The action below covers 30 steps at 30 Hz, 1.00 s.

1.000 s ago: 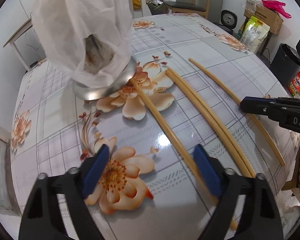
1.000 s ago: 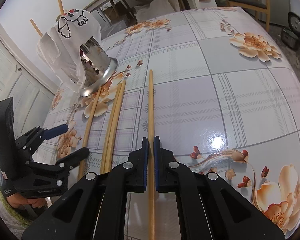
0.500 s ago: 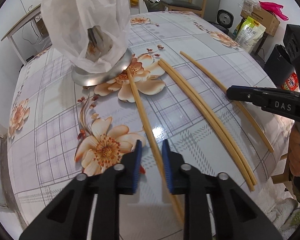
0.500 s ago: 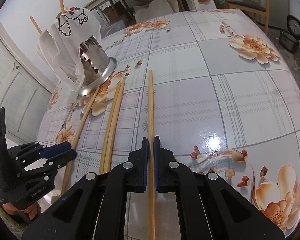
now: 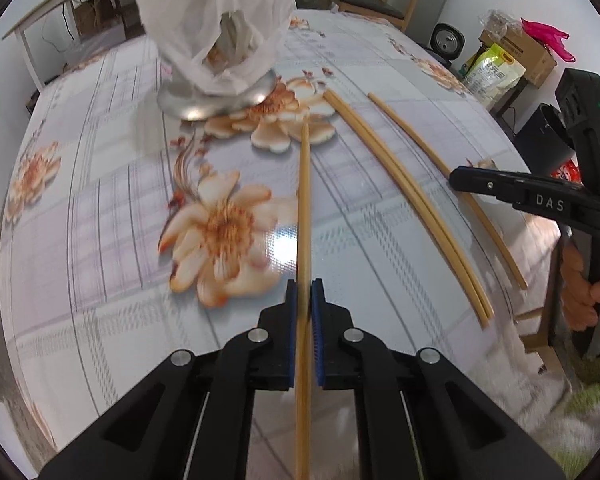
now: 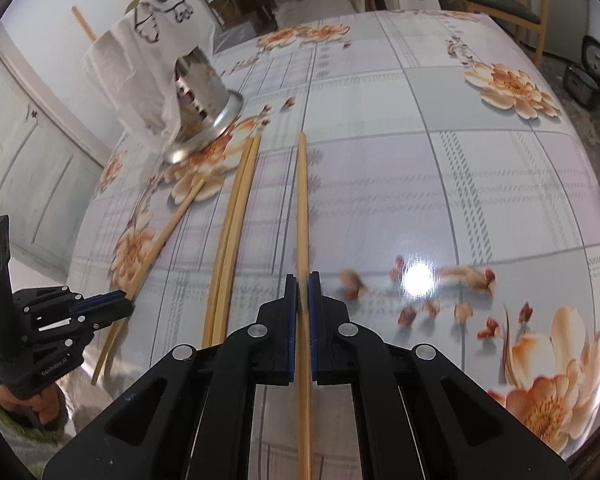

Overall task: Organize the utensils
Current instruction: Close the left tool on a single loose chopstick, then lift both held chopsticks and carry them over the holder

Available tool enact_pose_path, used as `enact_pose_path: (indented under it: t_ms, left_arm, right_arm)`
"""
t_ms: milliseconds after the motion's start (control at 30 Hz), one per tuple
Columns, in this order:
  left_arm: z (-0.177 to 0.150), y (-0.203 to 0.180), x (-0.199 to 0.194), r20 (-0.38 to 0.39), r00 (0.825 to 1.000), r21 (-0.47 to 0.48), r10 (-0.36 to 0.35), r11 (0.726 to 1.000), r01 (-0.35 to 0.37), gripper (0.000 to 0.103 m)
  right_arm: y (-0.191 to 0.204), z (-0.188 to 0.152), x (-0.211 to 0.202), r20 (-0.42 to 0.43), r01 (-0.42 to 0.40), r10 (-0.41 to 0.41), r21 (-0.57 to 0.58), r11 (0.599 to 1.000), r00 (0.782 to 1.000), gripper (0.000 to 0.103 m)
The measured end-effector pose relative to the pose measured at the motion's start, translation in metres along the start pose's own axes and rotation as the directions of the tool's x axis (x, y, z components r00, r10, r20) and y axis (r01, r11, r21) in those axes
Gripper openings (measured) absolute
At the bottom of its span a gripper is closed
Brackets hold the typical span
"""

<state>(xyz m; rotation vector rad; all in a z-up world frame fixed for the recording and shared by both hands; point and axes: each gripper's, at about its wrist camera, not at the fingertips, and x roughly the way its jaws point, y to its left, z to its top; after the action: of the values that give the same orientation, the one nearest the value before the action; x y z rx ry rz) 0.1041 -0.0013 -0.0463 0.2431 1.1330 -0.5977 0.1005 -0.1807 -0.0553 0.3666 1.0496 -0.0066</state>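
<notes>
1. On the flowered table (image 5: 100, 208) lie four long chopsticks, and each gripper is clamped on one of them.
2. The left gripper (image 5: 304, 292) has just been closing its jaws, and they now pinch the left chopstick (image 5: 305, 200) between the blue pads (image 5: 318, 320), some way up from its near end.
3. That chopstick runs straight ahead from the jaws, and its far tip sits over a printed orange flower just short of the metal holder's (image 5: 216, 102) flared base.
4. In the right wrist view the same chopstick (image 6: 160, 236) slants from the left gripper (image 6: 120, 302) toward the holder (image 6: 204, 96).
5. The right gripper (image 6: 302, 286) is clenched on the right chopstick (image 6: 302, 200), gripping it near its near end; the stick points away across the table.
6. Whether either gripped chopstick is off the table or still resting on it cannot be told.
7. Between the two gripped sticks lies a pair of chopsticks (image 6: 236, 216) side by side and touching, untouched by either gripper, far ends near the holder's base.
8. The holder stands upright at the far left of the table, draped in a white bag (image 6: 140, 64) with a cartoon print, and two more sticks poke out of its top.
9. A hand (image 5: 580, 292) grips the right gripper's handle at the table's right edge.
10. Beyond the table stand a wooden chair (image 5: 384, 0) and a cardboard box (image 5: 528, 52).
</notes>
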Motion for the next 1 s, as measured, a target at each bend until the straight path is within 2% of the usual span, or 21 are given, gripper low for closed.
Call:
enact_pose_path:
  t_ms: [100, 167, 233, 300, 633, 900, 1000]
  left_arm:
    - [-0.003, 0.002, -0.004, -0.009, 1.000, -0.008, -0.018, 1.000, 0.018, 0.007]
    - [0.001, 0.004, -0.005, -0.009, 0.999, -0.013, -0.033, 0.999, 0.033, 0.011]
    - [0.009, 0.003, -0.005, 0.007, 0.999, -0.012, -0.042, 0.999, 0.042, 0.030]
    - [0.018, 0.003, -0.004, 0.027, 0.998, 0.000, -0.058, 0.998, 0.058, 0.035]
    - [0.062, -0.006, 0.026, 0.036, 0.999, 0.078, 0.023, 0.997, -0.025, 0.034]
    - [0.072, -0.003, 0.035, 0.045, 0.997, 0.089, 0.070, 0.993, -0.074, 0.015]
    - [0.072, 0.001, 0.034, 0.045, 0.996, 0.086, 0.072, 0.993, -0.076, 0.009]
  right_arm:
    - [0.000, -0.005, -0.002, 0.000, -0.008, 0.008, 0.002, 1.000, 1.000, 0.003]
    - [-0.002, -0.005, -0.002, 0.000, -0.016, 0.016, 0.012, 1.000, 1.000, 0.003]
    - [-0.003, -0.004, -0.002, -0.003, -0.025, 0.025, 0.021, 0.999, 1.000, 0.003]
    - [-0.003, -0.004, -0.002, -0.003, -0.029, 0.030, 0.024, 0.999, 1.000, 0.003]
    - [-0.007, -0.005, -0.004, 0.003, -0.041, 0.041, 0.037, 0.998, 0.999, 0.003]
    - [-0.007, -0.003, -0.004, -0.012, -0.047, 0.048, 0.041, 0.998, 0.999, 0.004]
    - [-0.007, 0.003, -0.003, -0.025, -0.059, 0.060, 0.032, 0.998, 0.998, 0.012]
